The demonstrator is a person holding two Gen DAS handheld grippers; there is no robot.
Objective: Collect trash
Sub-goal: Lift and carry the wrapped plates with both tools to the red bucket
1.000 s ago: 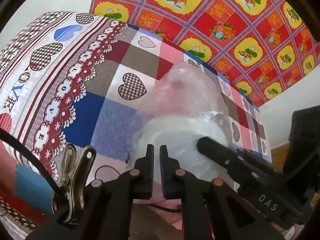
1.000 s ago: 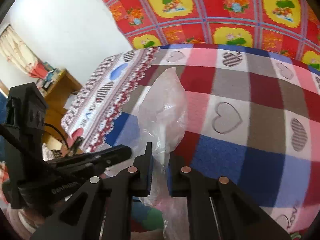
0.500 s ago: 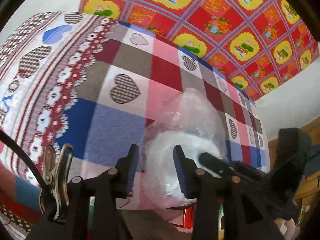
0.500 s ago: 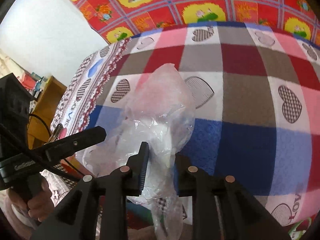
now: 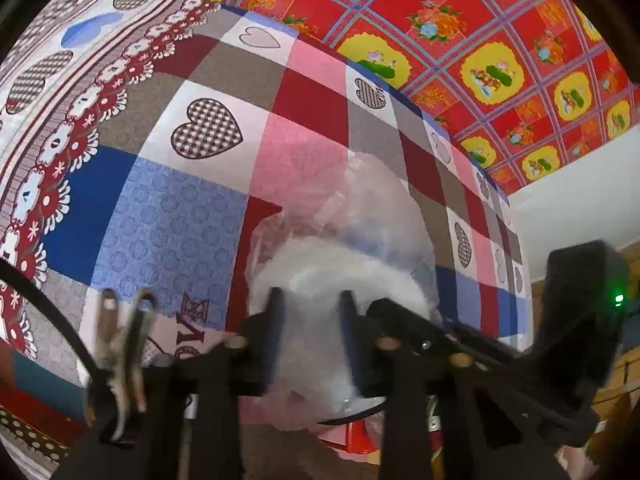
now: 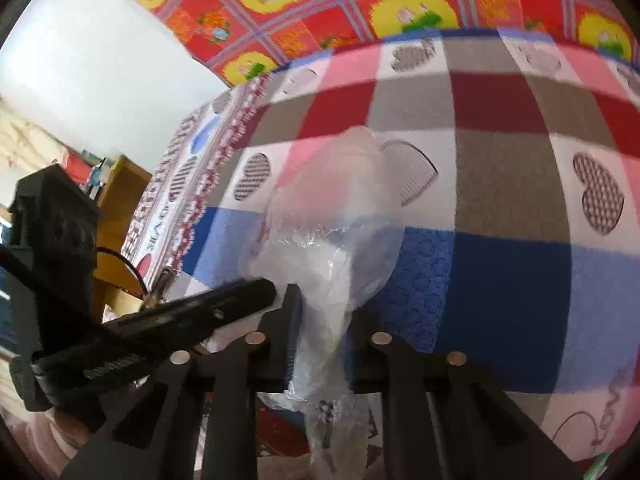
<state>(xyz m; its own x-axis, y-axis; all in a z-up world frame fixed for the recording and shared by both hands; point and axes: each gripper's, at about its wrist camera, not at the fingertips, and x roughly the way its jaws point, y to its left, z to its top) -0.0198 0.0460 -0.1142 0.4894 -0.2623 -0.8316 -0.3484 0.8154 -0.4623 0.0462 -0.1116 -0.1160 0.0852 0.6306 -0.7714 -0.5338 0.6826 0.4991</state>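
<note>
A crumpled clear plastic bag [image 5: 352, 248] hangs over the near edge of the checked heart-print bedcover [image 5: 208, 128]. The left gripper [image 5: 312, 300] has the bag's white bulk filling the gap between its fingers, and its jaws are closing on it. In the right wrist view the same bag [image 6: 340, 216] narrows to a twisted neck that runs down between the right gripper's [image 6: 324, 300] fingers. Those jaws are closing too, with their pads on the film. The right gripper shows as a black finger [image 5: 404, 316] touching the bag from the right. The left gripper's finger [image 6: 240, 292] comes in from the left.
A red and yellow floral cloth [image 5: 480, 52] covers the far side behind the bed. Wooden furniture [image 6: 120, 208] stands against the white wall, left of the bed. A metal clip [image 5: 120, 340] hangs beside the left gripper. Something red [image 5: 356, 440] lies low beneath the bed edge.
The left jaws, shut a second ago, opened wide and have narrowed around the bag. The right jaws loosened briefly and tightened again on the neck. Both grippers sank toward the bed edge.
</note>
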